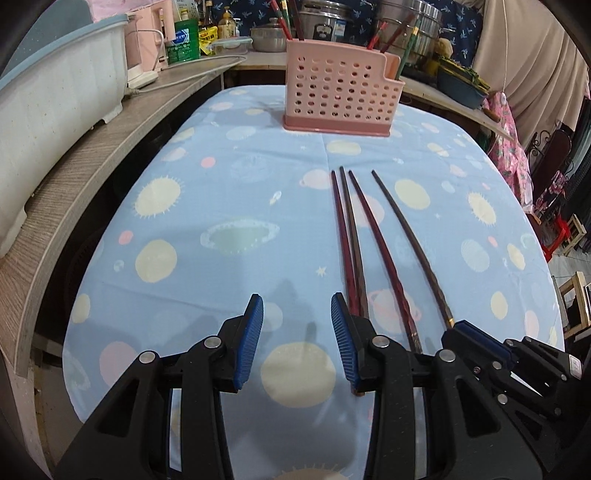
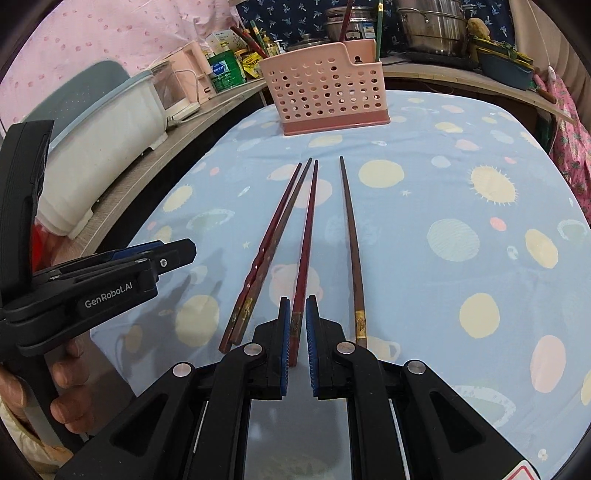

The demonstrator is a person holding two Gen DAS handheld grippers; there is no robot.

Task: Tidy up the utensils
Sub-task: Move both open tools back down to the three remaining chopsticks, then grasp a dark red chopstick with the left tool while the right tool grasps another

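Several dark red and brown chopsticks [image 1: 371,229] lie side by side on the blue planet-print cloth [image 1: 221,192], tips pointing at a pink perforated holder [image 1: 336,92] at the table's far end. My left gripper [image 1: 297,306] hovers open just left of them, with nothing between its blue pads. My right gripper [image 2: 297,306] is shut to a narrow slit low over the thick end of one red chopstick [image 2: 306,240], which shows through the slit while lying flat on the cloth. A brown chopstick [image 2: 350,240] lies to its right and a crossed pair [image 2: 290,206] to its left.
The holder [image 2: 325,92] has other chopsticks [image 1: 284,22] standing in it. A white tub [image 1: 55,92] sits on a wooden ledge [image 1: 110,147] along the left. Steel pots [image 1: 325,18] and bottles crowd the back counter. A hand [image 2: 66,369] grips the left gripper [image 2: 184,249].
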